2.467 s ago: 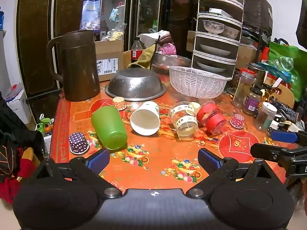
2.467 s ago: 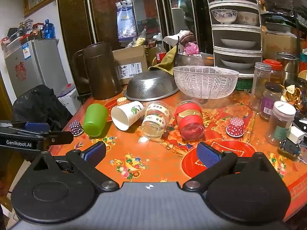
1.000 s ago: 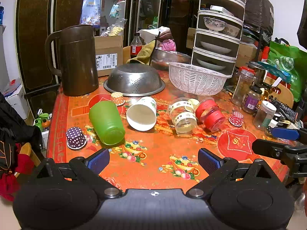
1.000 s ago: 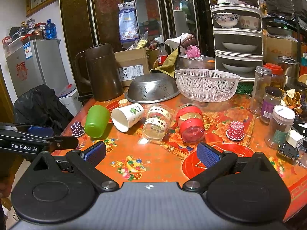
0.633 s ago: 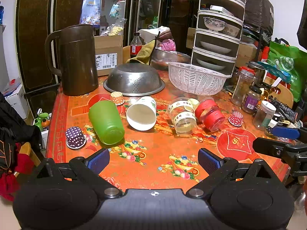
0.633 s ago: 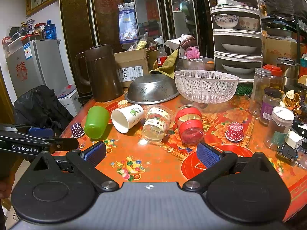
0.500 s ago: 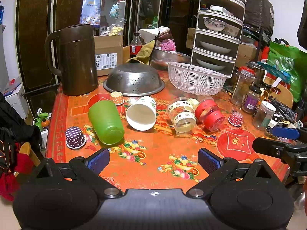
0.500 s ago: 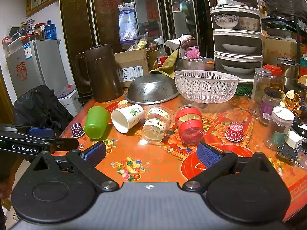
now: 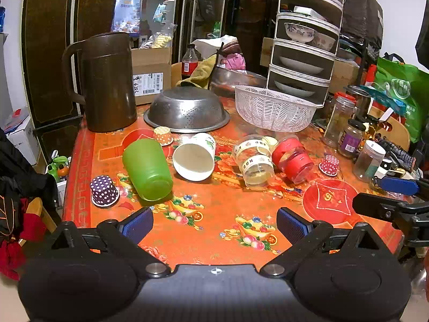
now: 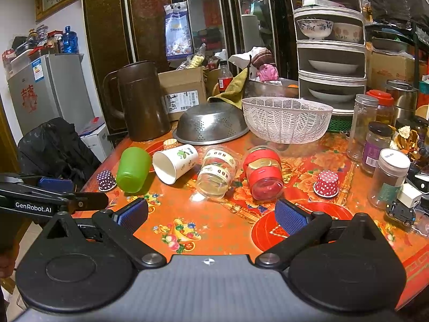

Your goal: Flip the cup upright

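Since the earlier frames almost nothing on the surface (image 9: 214,214) has shifted; only your two views have crept a touch closer to the row of cups, and no cup has changed its pose. Your left tongs (image 9: 214,224) and right tongs (image 10: 211,216) both stand wide apart with nothing between them, hovering over the near edge, well short of any cup. So the task looks barely begun. The green cup (image 9: 147,169) lies on its side at the left, the white paper cup (image 9: 195,157) beside it with its mouth toward you, then the clear cup (image 9: 254,162) and the red cup (image 9: 293,161), all tipped over. Every flip is yet to do: you need to pick one, close in, grip and stand it up.
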The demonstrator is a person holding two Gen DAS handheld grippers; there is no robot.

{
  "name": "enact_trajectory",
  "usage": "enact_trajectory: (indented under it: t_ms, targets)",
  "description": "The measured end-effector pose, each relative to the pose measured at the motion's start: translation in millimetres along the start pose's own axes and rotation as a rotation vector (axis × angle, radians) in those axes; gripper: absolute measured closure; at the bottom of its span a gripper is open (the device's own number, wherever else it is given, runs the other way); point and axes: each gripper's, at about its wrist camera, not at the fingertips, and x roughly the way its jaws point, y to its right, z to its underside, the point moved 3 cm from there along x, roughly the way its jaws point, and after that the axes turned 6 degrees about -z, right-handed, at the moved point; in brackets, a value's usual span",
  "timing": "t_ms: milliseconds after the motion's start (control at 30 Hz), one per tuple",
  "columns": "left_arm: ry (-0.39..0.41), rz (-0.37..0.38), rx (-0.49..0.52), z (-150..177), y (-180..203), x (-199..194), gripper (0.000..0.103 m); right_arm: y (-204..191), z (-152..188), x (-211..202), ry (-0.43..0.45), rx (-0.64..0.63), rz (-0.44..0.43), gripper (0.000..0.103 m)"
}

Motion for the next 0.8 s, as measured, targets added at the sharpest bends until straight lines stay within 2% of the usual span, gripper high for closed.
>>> enact_trajectory:
  t_ms: [800]
  targets:
    - [-0.023,-0.010,0.000,-2.8,3.0,3.8,0.003,7.1,1.5,-2.3,0.002,0.013,0.002,0.001]
